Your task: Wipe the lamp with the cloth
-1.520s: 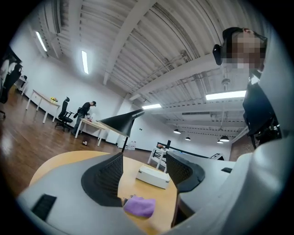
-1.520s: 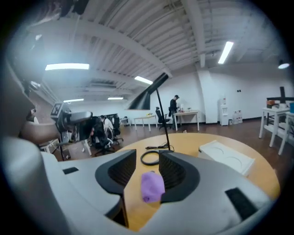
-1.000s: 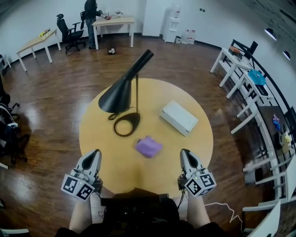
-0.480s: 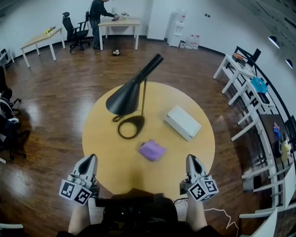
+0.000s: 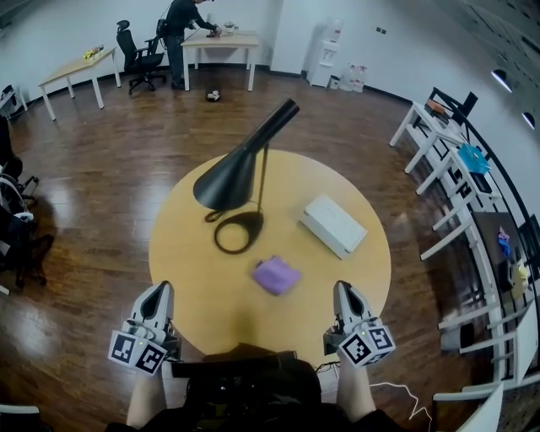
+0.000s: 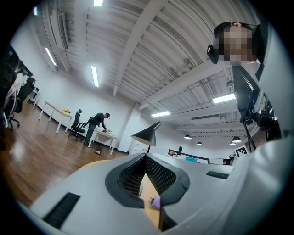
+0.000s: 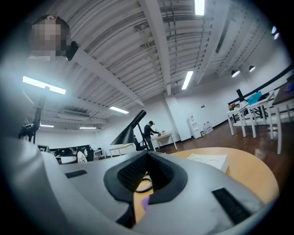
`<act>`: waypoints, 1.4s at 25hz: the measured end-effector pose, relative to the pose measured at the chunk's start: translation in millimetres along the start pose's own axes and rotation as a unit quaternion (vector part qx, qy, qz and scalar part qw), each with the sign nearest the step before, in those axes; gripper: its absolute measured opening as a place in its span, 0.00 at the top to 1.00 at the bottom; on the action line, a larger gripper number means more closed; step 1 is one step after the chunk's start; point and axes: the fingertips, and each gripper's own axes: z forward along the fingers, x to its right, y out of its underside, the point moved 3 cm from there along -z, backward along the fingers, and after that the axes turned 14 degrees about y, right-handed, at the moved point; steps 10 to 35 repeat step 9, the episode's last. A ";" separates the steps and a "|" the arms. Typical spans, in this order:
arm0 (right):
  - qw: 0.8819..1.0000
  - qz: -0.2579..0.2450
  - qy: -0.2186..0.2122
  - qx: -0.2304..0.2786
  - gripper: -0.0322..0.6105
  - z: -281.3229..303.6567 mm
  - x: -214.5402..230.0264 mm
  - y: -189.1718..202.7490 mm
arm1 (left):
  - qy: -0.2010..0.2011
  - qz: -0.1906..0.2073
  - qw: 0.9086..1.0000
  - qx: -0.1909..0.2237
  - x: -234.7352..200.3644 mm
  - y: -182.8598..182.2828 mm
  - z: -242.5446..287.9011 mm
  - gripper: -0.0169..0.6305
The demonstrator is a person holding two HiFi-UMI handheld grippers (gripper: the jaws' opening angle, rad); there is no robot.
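A black lamp [image 5: 232, 177] with a cone shade and a ring base [image 5: 237, 231] stands on the round yellow table [image 5: 354, 278], left of its middle. A crumpled purple cloth [image 5: 275, 275] lies on the table in front of the lamp. My left gripper [image 5: 160, 293] sits at the table's near left edge, shut and empty. My right gripper [image 5: 342, 291] is at the near right edge, also shut with nothing in it. Both point toward the lamp. The lamp shade [image 6: 147, 134] shows beyond the left jaws, and the lamp's shade [image 7: 131, 131] rises past the right ones.
A white flat box [image 5: 332, 224] lies on the table right of the lamp. A person [image 5: 183, 21] stands at a desk far back. White desks [image 5: 439, 135] line the right wall, and office chairs [image 5: 15, 236] stand at the left.
The view has shifted, so the table and lamp sit slightly lower and to the right in the picture. Both grippers stay shut near the table's front edge.
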 end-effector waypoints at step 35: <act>1.000 -0.010 0.012 -0.002 0.95 -6.7 2.7 3.0 | 0.002 -0.001 1.000 -0.008 -0.7 1.1 -0.5 0.97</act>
